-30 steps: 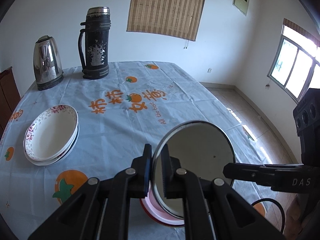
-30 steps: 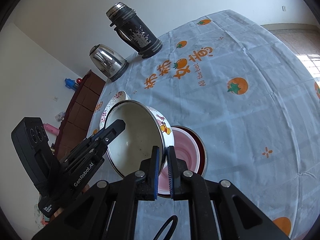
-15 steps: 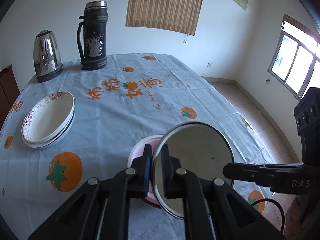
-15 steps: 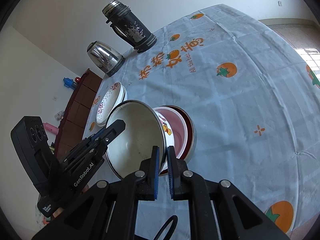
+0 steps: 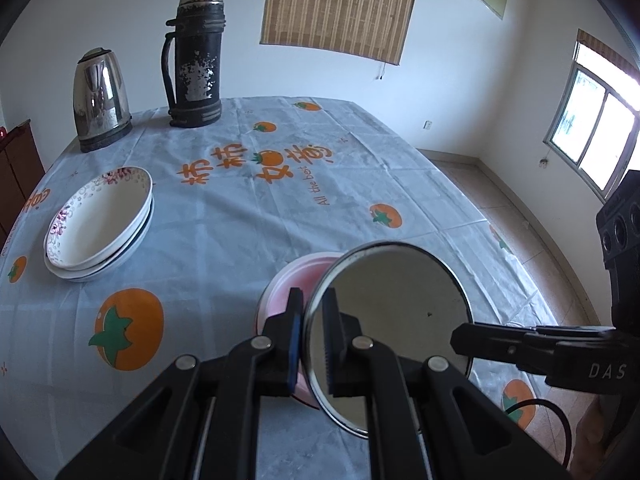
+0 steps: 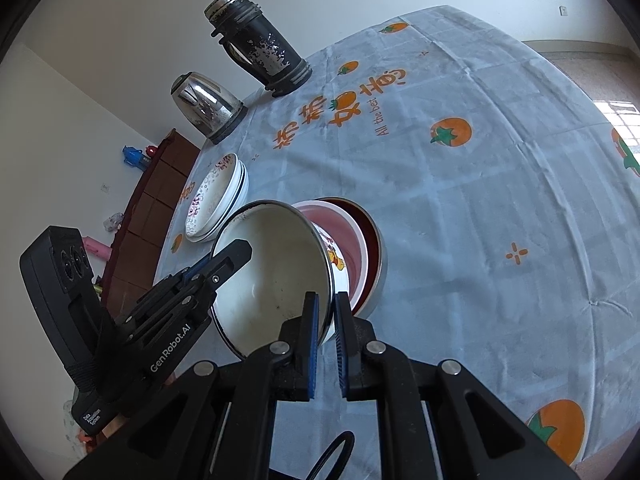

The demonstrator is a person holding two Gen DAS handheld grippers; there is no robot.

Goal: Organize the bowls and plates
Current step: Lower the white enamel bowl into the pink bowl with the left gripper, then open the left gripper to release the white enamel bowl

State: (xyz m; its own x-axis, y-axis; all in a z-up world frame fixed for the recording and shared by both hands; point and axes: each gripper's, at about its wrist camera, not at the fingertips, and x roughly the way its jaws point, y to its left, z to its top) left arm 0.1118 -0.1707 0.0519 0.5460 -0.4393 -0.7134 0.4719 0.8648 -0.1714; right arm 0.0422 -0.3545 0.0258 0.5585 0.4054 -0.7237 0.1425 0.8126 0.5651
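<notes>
White walls and a bamboo blind (image 5: 340,4) back a table (image 5: 248,216) under a persimmon-print cloth. At the upper left of the left wrist view stand a steel kettle (image 5: 101,100) and a black flask (image 5: 196,60); below them, at the left edge, two flowered plates (image 5: 96,224) sit stacked.

At lower centre, the left claw (image 5: 310,340) is clamped on the rim of an enamel bowl (image 5: 396,320), which is tipped on edge with its underside to that lens. To the right, the right claw (image 6: 324,340) grips the opposite rim, seen in its own view with the bowl's cream inside facing left and a cartoon print on the outer wall.

Over the past second both claws have carried the bowl down toward the table, and the pink bowl (image 6: 340,240) nested in a dark red one (image 6: 372,240) has slid from behind the claws into fuller view beyond the held bowl. The enamel bowl now hangs just beside that pair, tilted, its lower edge apparently off the cloth.

Judged from this, the stacking step is nearly set up: the bowl needs levelling and a move over the pink bowl before release. The plates already look sorted.
</notes>
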